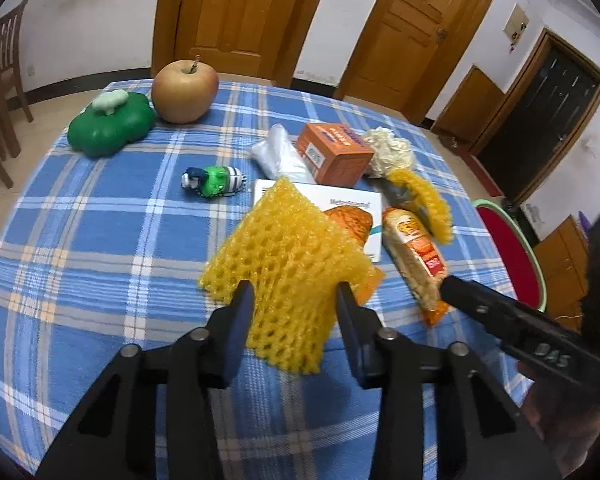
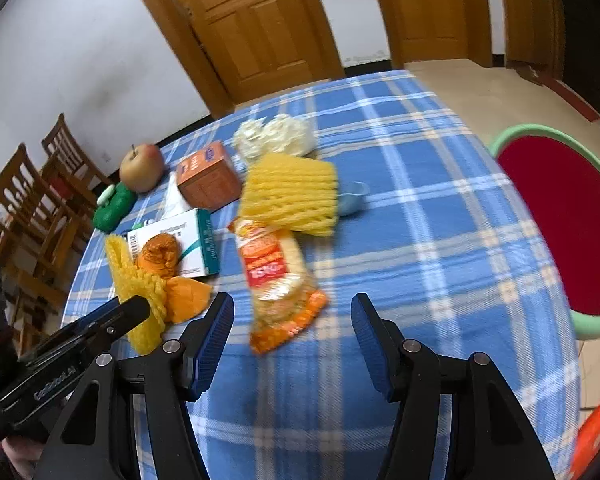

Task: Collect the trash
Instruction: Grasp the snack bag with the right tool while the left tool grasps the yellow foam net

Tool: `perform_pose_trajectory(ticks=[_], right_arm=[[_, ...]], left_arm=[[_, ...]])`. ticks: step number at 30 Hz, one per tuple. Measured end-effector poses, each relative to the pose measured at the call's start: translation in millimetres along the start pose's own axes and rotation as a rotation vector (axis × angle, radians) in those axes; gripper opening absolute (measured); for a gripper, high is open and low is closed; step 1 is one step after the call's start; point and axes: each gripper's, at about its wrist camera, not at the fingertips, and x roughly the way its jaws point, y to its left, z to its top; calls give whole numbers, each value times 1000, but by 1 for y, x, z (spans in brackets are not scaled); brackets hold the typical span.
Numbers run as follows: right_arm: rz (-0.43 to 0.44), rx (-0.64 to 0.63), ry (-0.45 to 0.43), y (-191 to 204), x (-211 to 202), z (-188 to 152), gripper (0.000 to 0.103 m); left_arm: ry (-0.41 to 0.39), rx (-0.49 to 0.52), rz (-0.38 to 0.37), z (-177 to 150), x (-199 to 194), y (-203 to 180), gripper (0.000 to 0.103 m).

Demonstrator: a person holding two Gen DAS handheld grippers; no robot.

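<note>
A yellow foam fruit net [image 1: 292, 264] lies on the blue plaid tablecloth [image 1: 100, 240], and my left gripper [image 1: 296, 304] is shut on its near end. From the right wrist view the same net [image 2: 140, 284] bunches against one of the left fingers [image 2: 128, 310]. An orange snack wrapper [image 2: 276, 276] lies just ahead of my right gripper [image 2: 292, 320], which stands open above the cloth with its jaws wide of the wrapper's near end. A second yellow net [image 2: 288, 196], a white foam net [image 2: 276, 136] and orange peel [image 2: 160, 256] lie further back.
An orange box [image 1: 332, 152], a white carton [image 1: 340, 204], a clear plastic bag [image 1: 280, 156], an apple [image 1: 185, 90], a green toy [image 1: 112, 124] and a small figure [image 1: 216, 180] share the table. A red basin with a green rim [image 2: 560, 220] stands on the floor at the right. Wooden chairs [image 2: 32, 200] are at the left.
</note>
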Motion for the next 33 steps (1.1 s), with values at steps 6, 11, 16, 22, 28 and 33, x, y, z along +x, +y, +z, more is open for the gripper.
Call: perform_pose_trajectory(ticks=[6, 11, 16, 22, 28, 33], right_arm=[[-23, -14, 9, 8, 12, -3, 62], [-26, -11, -4, 8, 13, -3, 49], [-32, 3, -27, 4, 12, -5, 40], [3, 23, -30, 2, 6, -12, 35], [43, 13, -39, 5, -10, -24, 33], [77, 10, -56, 6, -27, -34, 33]], left_arm=[[1, 2, 5, 0, 3, 0, 43], [-6, 3, 18, 0, 7, -1, 45], [-8, -25, 10, -1, 5, 4, 32], [-11, -98, -16, -3, 0, 16, 12], [-38, -102, -33, -8, -19, 13, 7], [-81, -85, -52, -11, -42, 4, 7]])
